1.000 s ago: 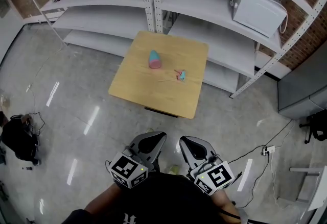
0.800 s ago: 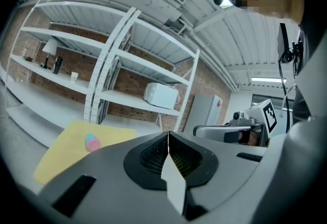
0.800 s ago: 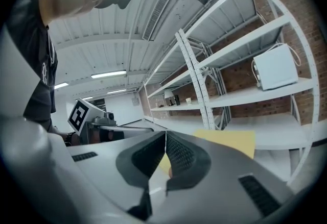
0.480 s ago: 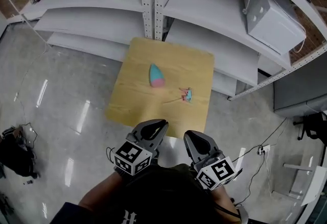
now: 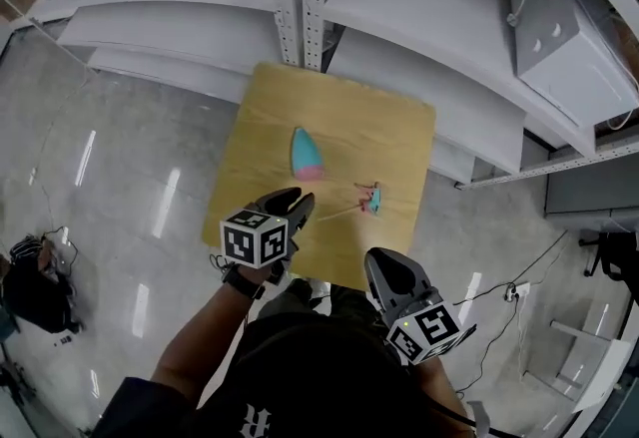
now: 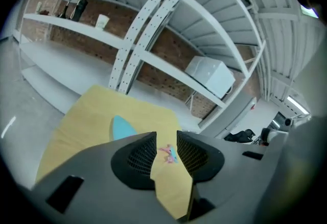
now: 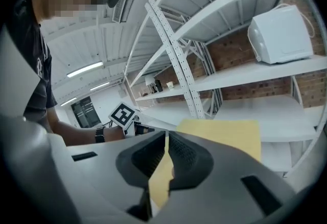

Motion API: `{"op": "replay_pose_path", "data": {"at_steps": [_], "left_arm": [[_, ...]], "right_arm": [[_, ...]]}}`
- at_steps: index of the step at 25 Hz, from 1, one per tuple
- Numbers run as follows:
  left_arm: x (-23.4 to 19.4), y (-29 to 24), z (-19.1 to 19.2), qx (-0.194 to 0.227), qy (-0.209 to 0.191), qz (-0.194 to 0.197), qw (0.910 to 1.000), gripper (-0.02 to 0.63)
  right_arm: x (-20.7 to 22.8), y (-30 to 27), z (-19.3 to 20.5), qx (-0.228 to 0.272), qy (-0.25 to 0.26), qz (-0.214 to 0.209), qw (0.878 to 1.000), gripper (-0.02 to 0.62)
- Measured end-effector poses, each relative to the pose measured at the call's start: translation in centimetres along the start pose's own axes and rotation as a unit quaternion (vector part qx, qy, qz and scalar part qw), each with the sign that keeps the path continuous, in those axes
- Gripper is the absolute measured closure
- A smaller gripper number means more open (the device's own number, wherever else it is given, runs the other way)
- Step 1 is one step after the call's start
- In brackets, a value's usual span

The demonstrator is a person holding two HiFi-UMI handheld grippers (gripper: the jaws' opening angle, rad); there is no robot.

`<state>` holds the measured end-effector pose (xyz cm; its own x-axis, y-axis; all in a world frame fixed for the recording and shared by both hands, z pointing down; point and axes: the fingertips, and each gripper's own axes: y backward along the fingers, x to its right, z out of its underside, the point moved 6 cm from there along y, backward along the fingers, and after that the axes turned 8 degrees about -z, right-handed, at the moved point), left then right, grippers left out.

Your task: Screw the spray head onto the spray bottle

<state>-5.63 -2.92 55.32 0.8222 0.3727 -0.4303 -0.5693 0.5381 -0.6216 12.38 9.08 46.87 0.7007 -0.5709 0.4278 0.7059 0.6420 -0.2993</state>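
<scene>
Left hand-held gripper (image 5: 298,199) forward, newly ajar

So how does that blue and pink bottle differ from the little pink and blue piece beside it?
The spray bottle is far larger than the spray head. The spray bottle is a smooth tapered shape, mostly blue with one pink end; the spray head is knobbly and trails a thin tube. The spray bottle sits nearer the middle of the wooden table, the spray head further right. Both rest on it, not touching.
</scene>
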Motion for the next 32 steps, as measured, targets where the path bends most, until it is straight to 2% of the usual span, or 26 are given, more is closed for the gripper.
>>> {"op": "replay_pose_path", "data": {"at_steps": [3,6,10,12,17,22,30,32], "left_arm": [[-1.8,-3.6,-0.5,-0.027,0.045,-0.029,0.9982,0.494],[-4.0,-6.7,-0.5,-0.061,0.085,-0.065,0.9923,0.458],[-6.6,-10.2,0.6,-0.126,0.122,-0.099,0.9795,0.348],[-7.9,-11.9,0.4,-0.15,0.125,-0.109,0.9747,0.299],[-10.8,-15.8,-0.7,-0.195,0.142,-0.112,0.964,0.267],[-11.7,-19.1,0.0,-0.25,0.147,-0.116,0.9499,0.238],[-12.2,-22.5,1.7,-0.304,0.123,-0.141,0.9343,0.195],[-12.1,-23.0,1.8,-0.31,0.115,-0.148,0.932,0.192]], "right_arm": [[4.4,-1.5,0.5,-0.032,-0.007,-0.004,0.999,0.594],[8.8,-3.3,1.3,-0.064,-0.02,-0.006,0.998,0.592],[12.0,-4.7,2.7,-0.088,-0.06,-0.004,0.994,0.592],[12.6,-5.1,3.0,-0.088,-0.074,-0.001,0.993,0.592],[14.0,-6.1,3.8,-0.091,-0.1,0.018,0.991,0.592],[16.6,-6.6,5.0,-0.106,-0.118,0.057,0.986,0.592],[21.5,-9.2,10.8,-0.196,-0.16,0.131,0.958,0.589],[22.7,-10.0,12.0,-0.218,-0.164,0.142,0.952,0.56]]}}
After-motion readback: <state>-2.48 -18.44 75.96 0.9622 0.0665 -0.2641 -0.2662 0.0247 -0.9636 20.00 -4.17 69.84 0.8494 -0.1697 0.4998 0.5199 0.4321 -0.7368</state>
